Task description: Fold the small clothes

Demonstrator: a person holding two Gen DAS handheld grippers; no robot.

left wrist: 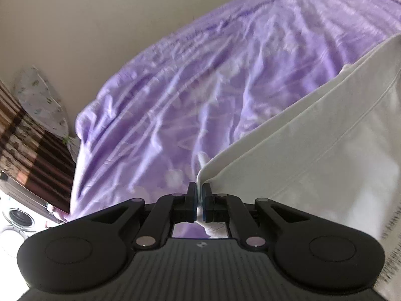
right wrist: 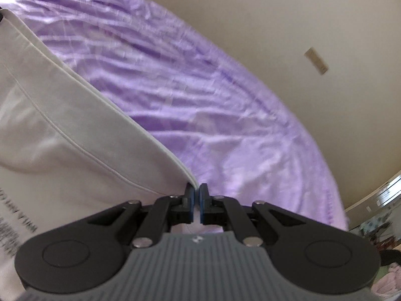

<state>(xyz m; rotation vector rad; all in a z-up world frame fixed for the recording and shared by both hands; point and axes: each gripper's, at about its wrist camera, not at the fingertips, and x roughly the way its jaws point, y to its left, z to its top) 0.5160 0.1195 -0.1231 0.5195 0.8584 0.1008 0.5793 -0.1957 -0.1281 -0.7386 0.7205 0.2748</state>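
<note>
Purple sheet (left wrist: 200, 80) covers the bed, creased all over, with a plain beige wall (left wrist: 75, 12) behind it. Both views are smeared with blur. Left tongs (left wrist: 199, 190) are pinched tight on a corner of a white garment (left wrist: 313, 138), which spreads away to their right, with a stitched hem running parallel to its edge. Right tongs (right wrist: 196, 192) are likewise clamped on another corner of the garment (right wrist: 62, 125), and here the cloth stretches off to their left, held taut between the two and lifted above the sheet (right wrist: 200, 87). Dark printed lettering (right wrist: 15, 228) shows low on the garment, too blurred to read. Beyond the left tongs, far to their left, a striped curtain (left wrist: 30, 148) hangs.
</note>
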